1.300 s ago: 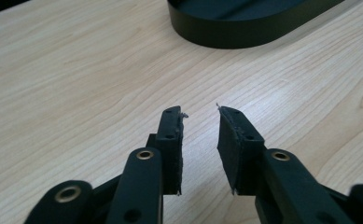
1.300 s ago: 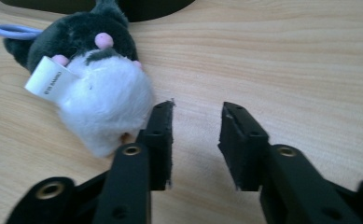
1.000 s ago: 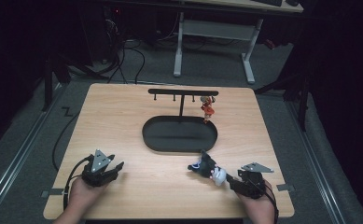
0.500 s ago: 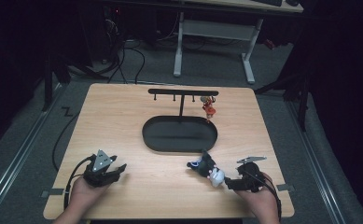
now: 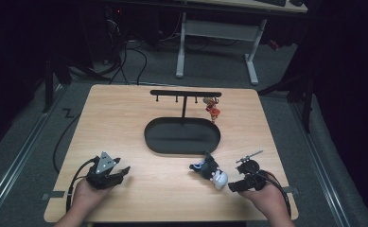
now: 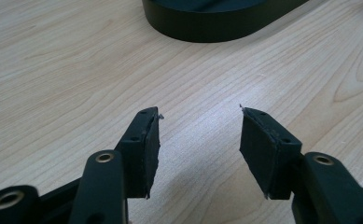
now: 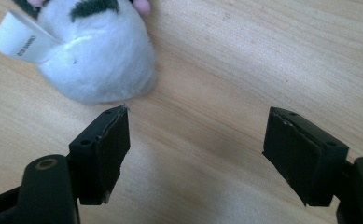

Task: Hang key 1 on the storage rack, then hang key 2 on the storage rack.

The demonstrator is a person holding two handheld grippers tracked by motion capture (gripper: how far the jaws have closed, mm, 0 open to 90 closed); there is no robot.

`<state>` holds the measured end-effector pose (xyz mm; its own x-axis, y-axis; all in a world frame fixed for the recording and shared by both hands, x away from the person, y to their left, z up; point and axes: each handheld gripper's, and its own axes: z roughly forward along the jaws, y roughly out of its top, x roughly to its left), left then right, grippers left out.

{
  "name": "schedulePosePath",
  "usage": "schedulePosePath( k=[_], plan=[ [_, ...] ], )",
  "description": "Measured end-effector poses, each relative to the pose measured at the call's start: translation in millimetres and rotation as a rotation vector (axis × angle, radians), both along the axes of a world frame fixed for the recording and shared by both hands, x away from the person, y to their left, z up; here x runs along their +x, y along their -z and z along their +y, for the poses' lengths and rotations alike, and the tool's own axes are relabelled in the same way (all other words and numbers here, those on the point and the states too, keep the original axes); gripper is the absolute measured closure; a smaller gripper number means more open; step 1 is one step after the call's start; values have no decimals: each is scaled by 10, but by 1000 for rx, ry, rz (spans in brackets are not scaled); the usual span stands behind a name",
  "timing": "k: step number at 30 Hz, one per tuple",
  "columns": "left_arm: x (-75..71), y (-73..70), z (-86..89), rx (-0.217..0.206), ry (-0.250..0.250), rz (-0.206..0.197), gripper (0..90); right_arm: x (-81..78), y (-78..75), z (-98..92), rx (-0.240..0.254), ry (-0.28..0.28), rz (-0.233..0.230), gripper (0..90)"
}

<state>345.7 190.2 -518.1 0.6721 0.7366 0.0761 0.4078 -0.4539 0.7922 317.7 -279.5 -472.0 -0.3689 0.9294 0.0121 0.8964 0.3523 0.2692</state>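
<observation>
Since the plush toy (image 5: 210, 170) looked soft and light, low in the frame, I judged its white body the best hold; my right gripper (image 7: 195, 156) had just been opening, nothing between its jaws.

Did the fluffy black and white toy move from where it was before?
No. The fluffy black and white toy lies at the same spot just below the black oval tray. The right tongs drew back from it toward the table's near edge.

High view overlooks the table (image 5: 125, 118); tool views skim it close
</observation>
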Motion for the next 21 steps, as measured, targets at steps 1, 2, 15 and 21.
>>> schedulePosePath(
  k=[1, 2, 15, 21],
  plan=[
    [0, -3, -4, 3, 4, 0, 473, 1, -13, 4, 2, 1, 5, 221],
    [1, -2, -9, 2, 5, -1, 473, 1, -42, 11, 6, -1, 12, 221],
    [-1, -7, -36, 5, 23, -6, 469, 41, -367, 208, 28, -17, 4, 163],
    [-27, -26, -15, 2, 19, -7, 469, 84, -364, 369, 13, -56, 21, 160]
  ],
)
